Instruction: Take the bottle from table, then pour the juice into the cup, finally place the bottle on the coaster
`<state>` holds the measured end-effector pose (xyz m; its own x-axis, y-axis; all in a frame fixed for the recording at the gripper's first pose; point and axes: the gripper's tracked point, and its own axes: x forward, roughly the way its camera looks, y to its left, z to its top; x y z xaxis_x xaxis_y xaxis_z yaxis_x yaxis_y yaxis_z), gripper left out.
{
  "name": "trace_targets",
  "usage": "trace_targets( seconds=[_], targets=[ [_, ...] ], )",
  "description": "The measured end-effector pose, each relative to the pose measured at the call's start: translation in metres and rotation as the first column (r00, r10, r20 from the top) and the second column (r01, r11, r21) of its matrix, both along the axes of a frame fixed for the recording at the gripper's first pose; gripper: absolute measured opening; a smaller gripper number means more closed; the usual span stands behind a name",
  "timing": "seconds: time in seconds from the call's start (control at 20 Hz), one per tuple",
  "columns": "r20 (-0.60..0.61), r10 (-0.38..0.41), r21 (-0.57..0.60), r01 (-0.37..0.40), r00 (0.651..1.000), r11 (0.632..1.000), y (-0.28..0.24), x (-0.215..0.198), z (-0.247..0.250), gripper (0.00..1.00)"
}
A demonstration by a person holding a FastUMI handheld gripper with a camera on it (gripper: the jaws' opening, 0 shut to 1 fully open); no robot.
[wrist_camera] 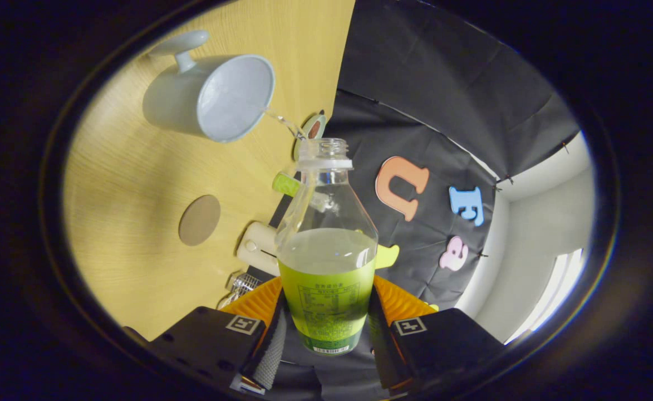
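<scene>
Clear plastic bottle w/ green label sits between the two fingers of the gripper; both fingers press on its lower body, so the tongs are clenched on the bottle. Cap is off, neck open. Bottle is lifted off the table and rolled sideways along w/ the gripper: the tabletop stands nearly on edge in the gripper view. Pale liquid fills approx. the lower half of the bottle.

Thin stream of juice runs from the bottle mouth to the rim of the cup. Cup is pale blue-grey w/ a handle on its far side, standing on the wood table, beyond the fingers and well ahead of the bottle neck. Cup interior looks pale; liquid level inside cannot be told.

Round brown coaster lies flat on the table, apart from the cup, nearer the fingers, bare on top.

Misc. items along the table edge near the bottle: small round avocado-shaped piece just behind the bottle mouth, green piece beside the neck, cream-coloured block beside the bottle shoulder, shiny metal item close to one finger. Exact nature of these cannot be told.
</scene>
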<state>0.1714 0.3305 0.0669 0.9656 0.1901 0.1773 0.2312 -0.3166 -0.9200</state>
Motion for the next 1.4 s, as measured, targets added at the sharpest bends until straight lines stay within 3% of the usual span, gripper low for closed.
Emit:
trace_targets(
  seconds=[1.4],
  targets=[
    [0.064,0.028,-0.117,-0.021,0.998,0.993,0.018,-0.014,0.022,0.72]
  ],
)
